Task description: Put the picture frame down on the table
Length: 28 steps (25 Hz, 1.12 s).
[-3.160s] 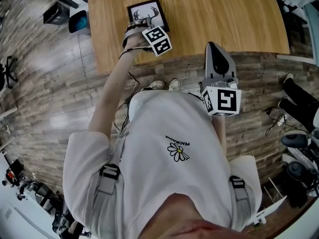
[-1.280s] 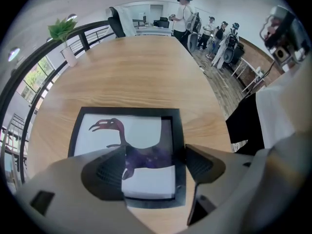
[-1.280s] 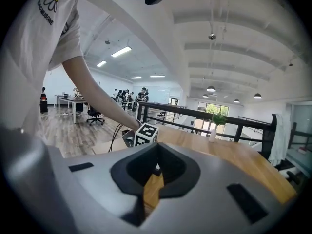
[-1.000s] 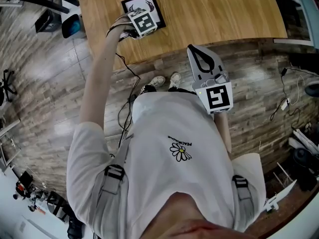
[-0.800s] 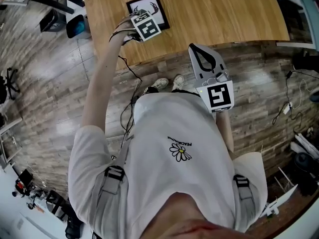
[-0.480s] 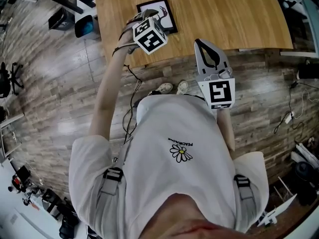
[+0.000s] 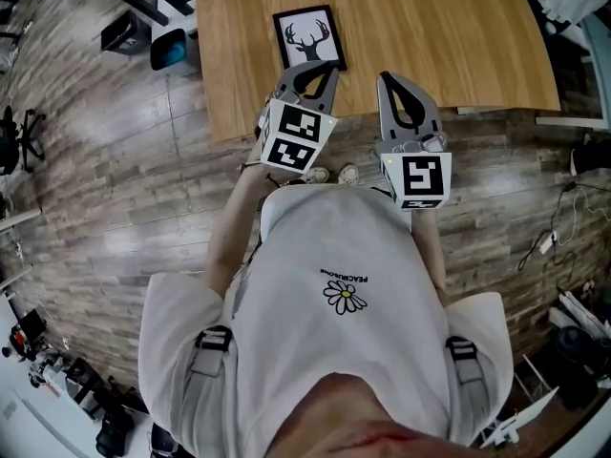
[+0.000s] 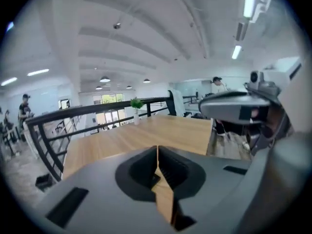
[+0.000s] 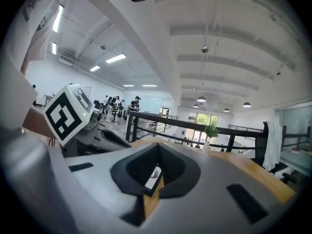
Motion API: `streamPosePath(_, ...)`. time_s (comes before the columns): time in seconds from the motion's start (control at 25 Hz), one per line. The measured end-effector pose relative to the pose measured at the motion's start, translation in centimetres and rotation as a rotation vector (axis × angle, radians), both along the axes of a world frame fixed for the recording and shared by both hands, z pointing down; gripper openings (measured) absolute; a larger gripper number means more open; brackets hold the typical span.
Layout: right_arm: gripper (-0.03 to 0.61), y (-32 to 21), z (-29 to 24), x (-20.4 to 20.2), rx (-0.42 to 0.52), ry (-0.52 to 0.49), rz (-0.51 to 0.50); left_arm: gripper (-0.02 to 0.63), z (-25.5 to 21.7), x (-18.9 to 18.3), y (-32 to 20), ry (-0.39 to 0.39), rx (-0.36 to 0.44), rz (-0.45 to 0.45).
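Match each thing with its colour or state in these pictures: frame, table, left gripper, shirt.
Things:
1. frame
2. table
3. left gripper
4. shirt

Colour or state:
a. shut, with nothing between the jaws
b. white, with a small daisy print
c. black border, lying flat
d. light wood

Pairs: 1-c, 2-d, 3-a, 4-b

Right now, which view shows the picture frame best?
The head view: the picture frame lies whole and flat on the table, deer print visible. The right gripper view catches only a sliver; the left gripper view shows none.
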State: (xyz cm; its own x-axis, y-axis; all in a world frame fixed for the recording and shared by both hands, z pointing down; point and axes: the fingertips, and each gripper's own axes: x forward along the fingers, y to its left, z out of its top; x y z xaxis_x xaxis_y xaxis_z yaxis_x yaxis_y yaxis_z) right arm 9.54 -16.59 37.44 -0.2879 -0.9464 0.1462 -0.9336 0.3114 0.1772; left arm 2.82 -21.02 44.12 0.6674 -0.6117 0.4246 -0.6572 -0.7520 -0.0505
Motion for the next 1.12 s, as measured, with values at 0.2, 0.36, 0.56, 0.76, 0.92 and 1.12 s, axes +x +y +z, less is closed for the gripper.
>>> streamPosePath(0.2, 0.011, 0.2, 0.7, -0.5, -0.029, -0.021, -0.024, 0.014, -1.7, -2.2, 0.9, 0.249, -0.101, -0.129)
streamPosePath(0.36, 0.011, 0.4, 1.1, -0.5, -0.042, -0.035, -0.007, 0.014, -2.2, -3.5, 1.9, 0.294, -0.060, -0.199)
streamPosePath(0.56, 0.009, 0.7, 1.9, -0.4, -0.066, -0.015, -0.003, 0.014, -3.1, -4.0, 2.4, 0.237, 0.045, -0.233)
streamPosePath(0.76, 0.009, 1.1, 1.7, -0.2, -0.066, -0.036, 0.019, 0.014, -4.3, -4.3, 2.7, 0.238, 0.106, -0.249)
streamPosePath(0.92, 0.009, 1.5, 1.7, 0.0, -0.066, -0.032, 0.029, 0.014, -4.2, -5.1, 2.6, 0.289, 0.067, -0.272)
streamPosePath(1.12, 0.011, 2.0, 1.7, 0.4, -0.064, -0.041, 0.049, 0.014, -4.3, -6.7, 2.1, 0.287, 0.085, -0.318)
